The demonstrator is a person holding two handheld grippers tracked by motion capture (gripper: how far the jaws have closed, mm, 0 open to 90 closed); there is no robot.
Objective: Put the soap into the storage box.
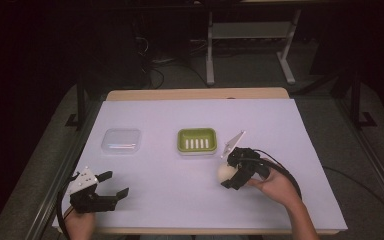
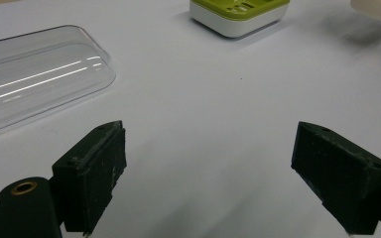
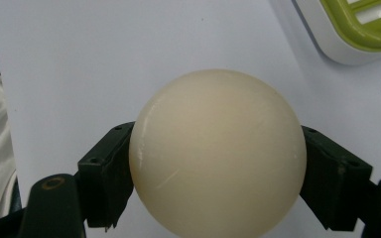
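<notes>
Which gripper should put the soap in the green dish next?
Right. The right gripper already clamps the cream soap and sits just below the green dish. The left gripper is open with nothing between its jaws, farther off, below the clear lid.

the white paper-covered table (image 1: 180,200) is evenly lit; surroundings stay dark; streak glare crosses the clear plastic lid (image 2: 30,84).
</notes>
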